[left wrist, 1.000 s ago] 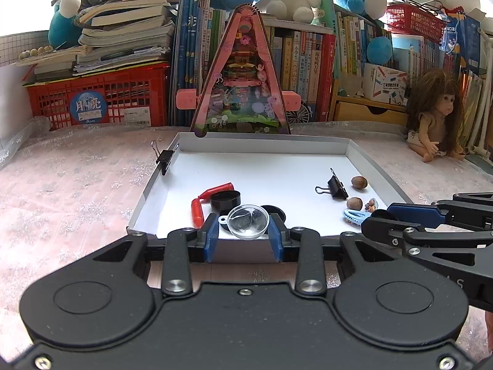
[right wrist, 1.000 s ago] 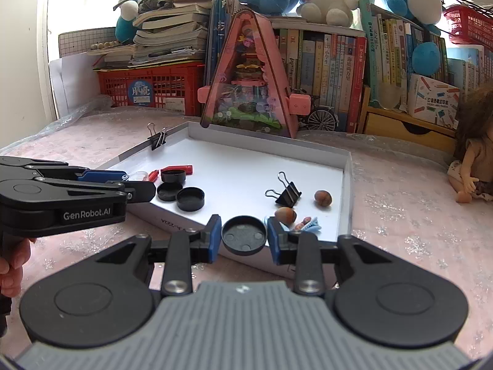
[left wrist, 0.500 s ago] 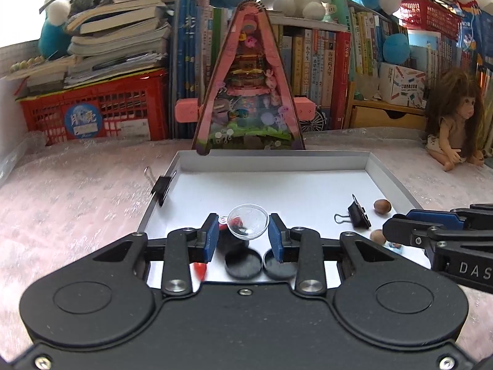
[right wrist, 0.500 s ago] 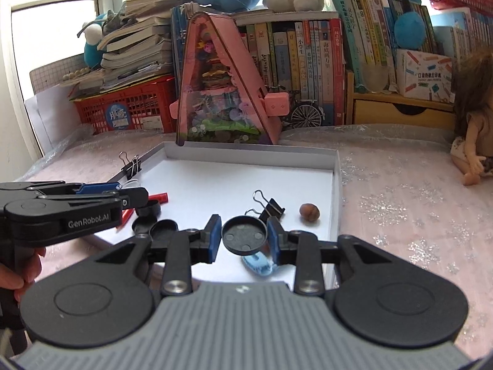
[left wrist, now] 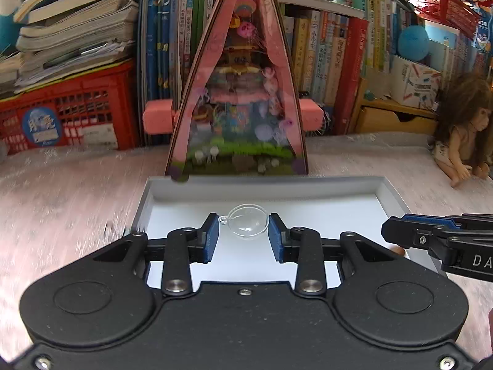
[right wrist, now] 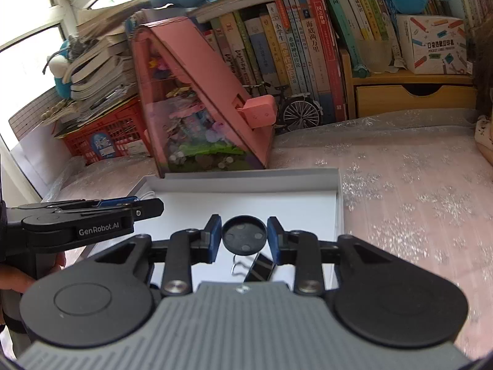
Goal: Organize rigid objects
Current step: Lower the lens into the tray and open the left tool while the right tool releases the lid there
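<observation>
My left gripper (left wrist: 244, 236) is shut on a clear plastic dome (left wrist: 248, 225) with a small loop, held above the far part of the white tray (left wrist: 262, 186). My right gripper (right wrist: 244, 238) is shut on a round black lid (right wrist: 244, 236), held above the same tray (right wrist: 246, 182). A black binder clip (right wrist: 258, 269) lies in the tray just under the right gripper. The right gripper shows at the right edge of the left wrist view (left wrist: 437, 240); the left gripper shows at the left of the right wrist view (right wrist: 92, 215).
A pink triangular toy house (left wrist: 237, 92) stands right behind the tray's far wall. Behind it are a red basket (left wrist: 67, 114) with stacked books, a row of books and a wooden drawer box (right wrist: 413, 95). A doll (left wrist: 462, 132) sits at the right on the pink cloth.
Both grippers have lifted and moved forward over the tray with their objects still held. The small items at the tray's near end have dropped out of view beneath the grippers.
</observation>
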A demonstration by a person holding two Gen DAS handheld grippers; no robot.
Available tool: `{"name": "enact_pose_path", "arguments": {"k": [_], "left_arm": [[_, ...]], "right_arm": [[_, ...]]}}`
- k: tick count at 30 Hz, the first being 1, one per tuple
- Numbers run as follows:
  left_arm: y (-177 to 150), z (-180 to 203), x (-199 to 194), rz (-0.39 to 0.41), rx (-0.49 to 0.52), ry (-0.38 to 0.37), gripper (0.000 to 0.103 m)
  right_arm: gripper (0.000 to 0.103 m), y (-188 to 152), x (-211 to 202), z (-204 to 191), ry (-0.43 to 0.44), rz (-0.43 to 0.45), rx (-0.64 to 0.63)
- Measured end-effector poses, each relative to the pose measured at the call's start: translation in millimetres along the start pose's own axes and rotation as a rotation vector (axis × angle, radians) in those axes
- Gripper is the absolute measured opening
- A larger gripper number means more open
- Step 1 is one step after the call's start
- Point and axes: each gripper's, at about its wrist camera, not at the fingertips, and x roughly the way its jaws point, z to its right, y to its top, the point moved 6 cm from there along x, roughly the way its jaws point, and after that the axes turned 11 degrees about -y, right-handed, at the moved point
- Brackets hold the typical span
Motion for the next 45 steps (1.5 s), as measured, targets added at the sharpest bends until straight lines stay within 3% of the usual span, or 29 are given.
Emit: {"name": "enact_pose_path", "arguments": {"k": [9,21,34,37,40,42,45], "left_arm": [[-3.1,-14.1,34.5,-0.033,-0.012,0.051,0.033],[-18.9,-9.6,44.4,-0.047,0.044,0.058,0.033],[-21.1,-11.0,46.7,-0.056,0.036,0.058,0.033],[-19.3,-9.3,43.9,-0.06,0.047,0.078,0.033],[-15.6,-6.5,35.4,-0.026,0.066,0.095,0.047],[-13.8,-3.8,27.6,-0.002,0.079,0.1,0.052],[-13.1,1.4,13.7,0.024,0.089,0.088,0.057]], "right_arm": [[0.037,6.1,29.7,7.2,-0.048,-0.033,-0.013],[0.037,-10.0,52.6,3.0,-0.1,-0.066,-0.079],[0.037,-13.1,53.8,-3.5,-0.117,-0.065,-0.132],[0.042,-11.6,51.3,-5.2,-0.11,-0.064,-0.15],[0.043,-9.0,43.7,-6.3,-0.112,-0.032,-0.153],[0.056,-8.9,37.5,-5.8,-0.107,-0.019,-0.139],[0.058,-9.8,24.7,-7.8,-0.101,0.018,-0.148]]}}
